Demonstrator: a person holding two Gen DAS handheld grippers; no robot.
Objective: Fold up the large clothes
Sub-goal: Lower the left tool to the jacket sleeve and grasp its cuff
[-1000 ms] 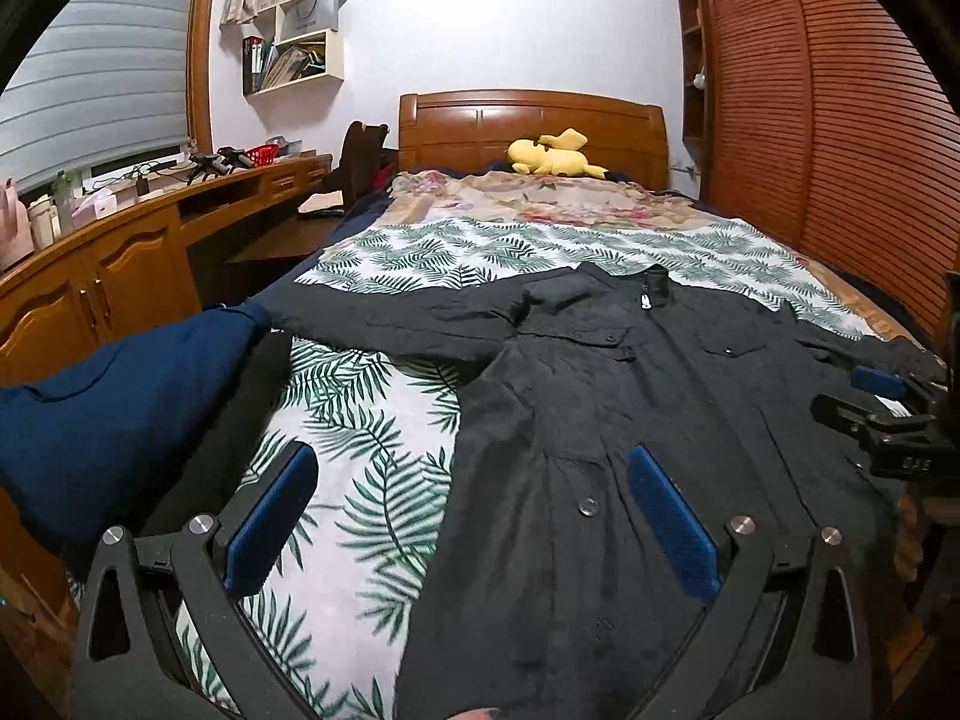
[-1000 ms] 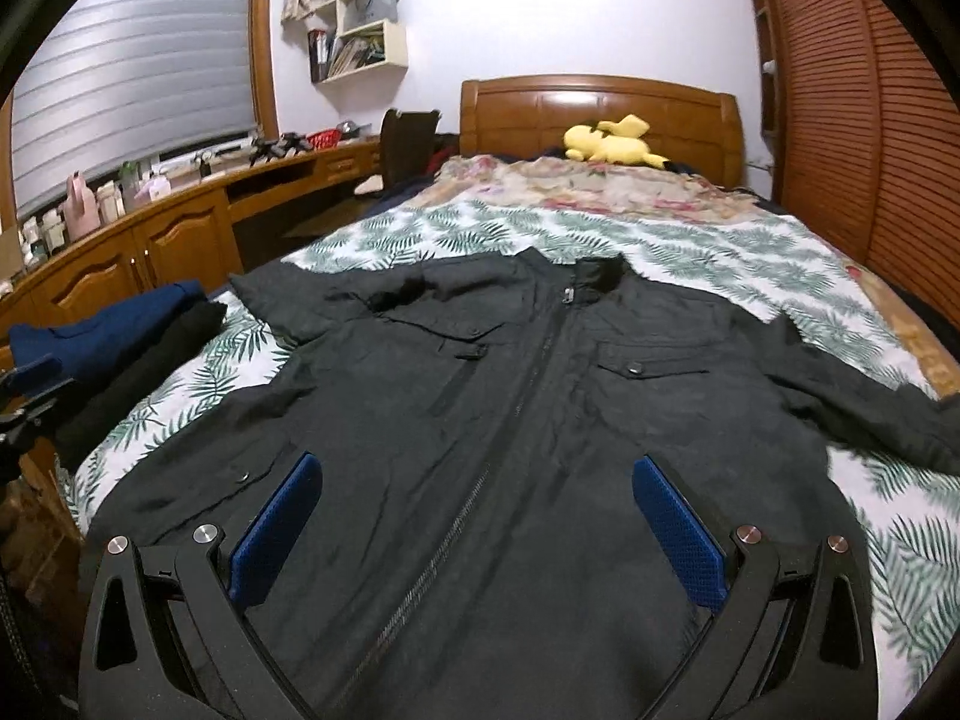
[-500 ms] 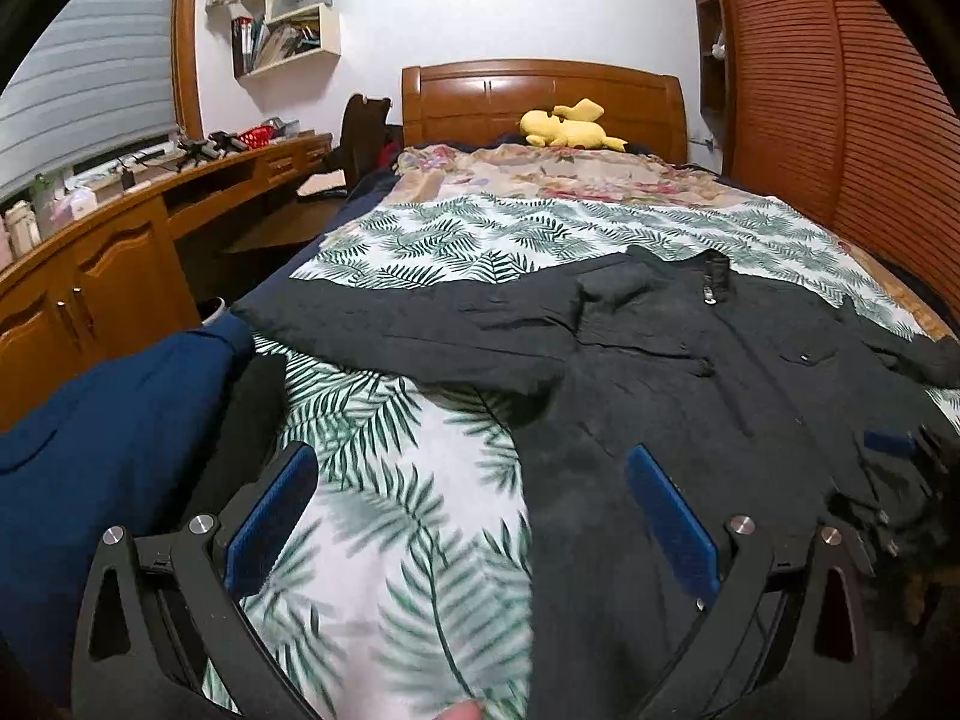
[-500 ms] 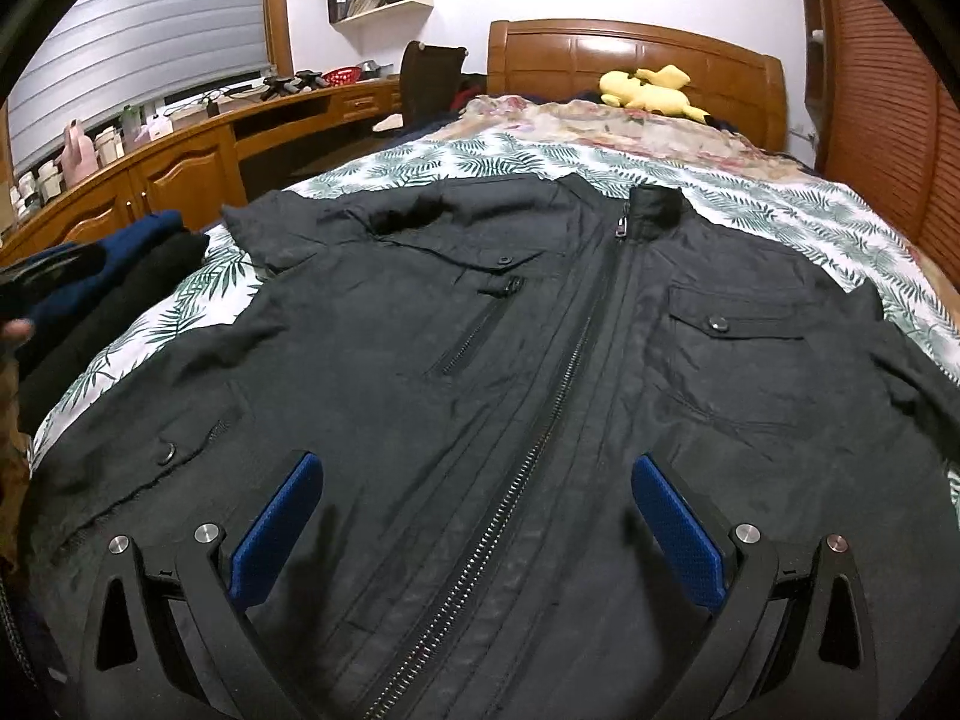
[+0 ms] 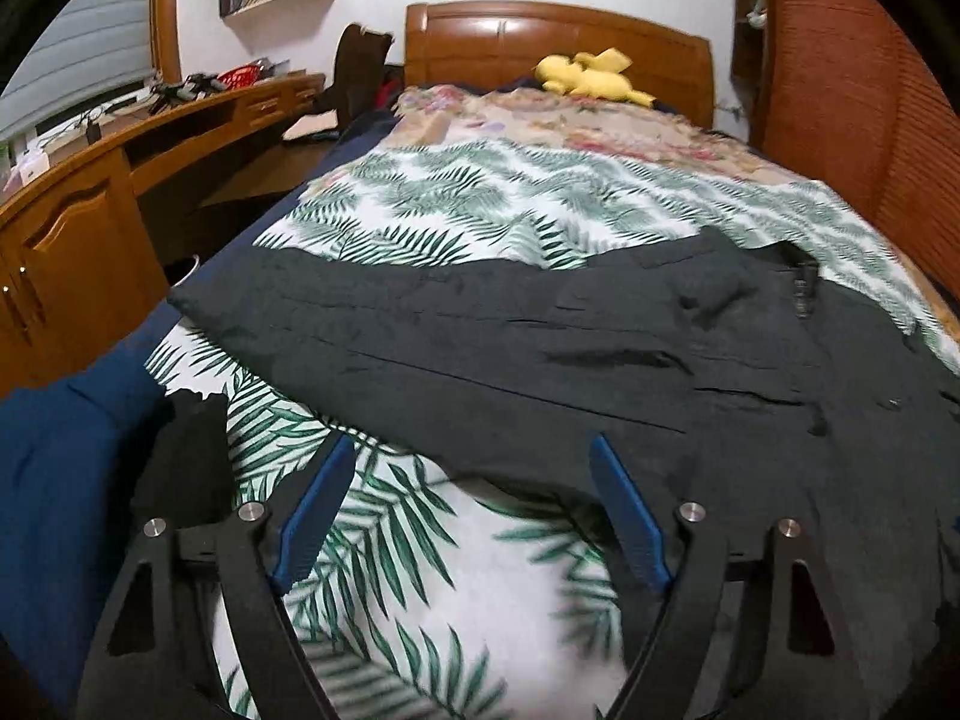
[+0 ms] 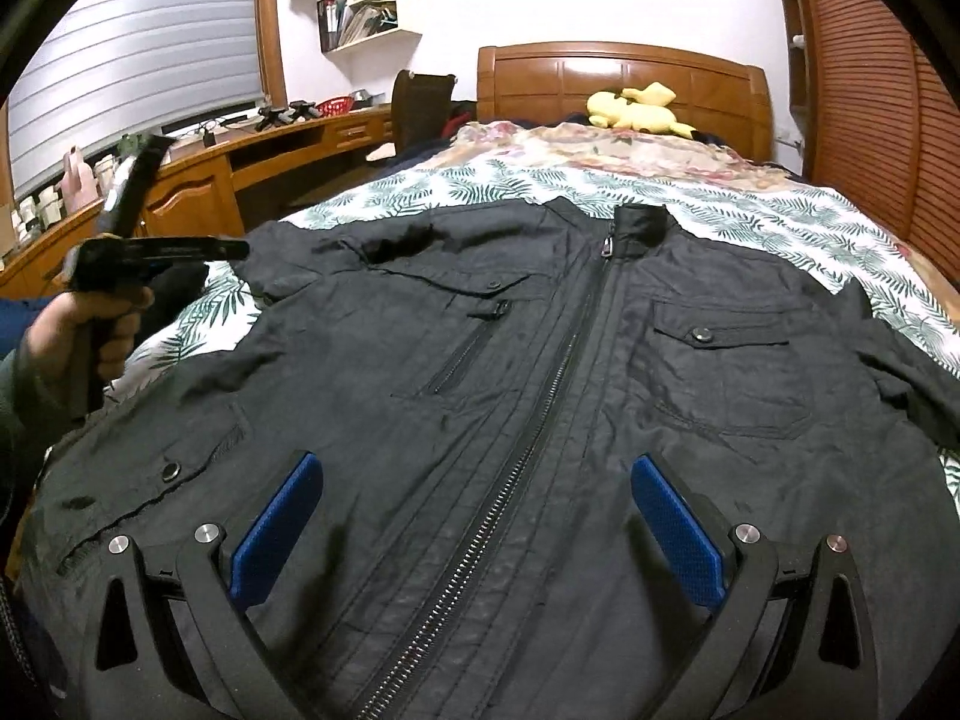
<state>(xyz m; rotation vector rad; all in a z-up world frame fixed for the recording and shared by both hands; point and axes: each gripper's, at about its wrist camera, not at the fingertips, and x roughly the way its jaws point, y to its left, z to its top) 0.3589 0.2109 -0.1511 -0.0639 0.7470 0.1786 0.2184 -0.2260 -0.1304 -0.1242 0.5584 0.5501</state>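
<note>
Black jacket [image 6: 540,396] lies flat, front up, zipped, on the fern-print bedspread [image 5: 480,198], collar toward the headboard [image 6: 624,84], hem toward the camera. Its outstretched sleeve [image 5: 420,330] runs crosswise toward the desk side of the bed, long axis roughly across the left wrist view, cuff end at the bed edge near the folded navy cloth [image 5: 54,468]. The left gripper [image 5: 468,510] sits just short of that sleeve's lower edge; its jaws are closing, but only bedspread shows between the blue pads [image 5: 312,510], no fabric pinched yet. The right gripper [image 6: 474,534] hangs over the lower front, straddling the zipper [image 6: 540,420], jaws wide apart, gripping nothing. Key relation: the sleeve lies ahead of and slightly above the left gripper in its own view, so the left hand [image 6: 90,324] is clearly nearer to it; the right is well apart from it, over the jacket body. Likely step: take the sleeve and fold it in over the chest. Approaching the edge square on looks cleaner than along its length. Risk: thin fabric may slip out or drag the bedspread along. A yellow plush [image 6: 636,108] by the headboard is well clear.
</note>
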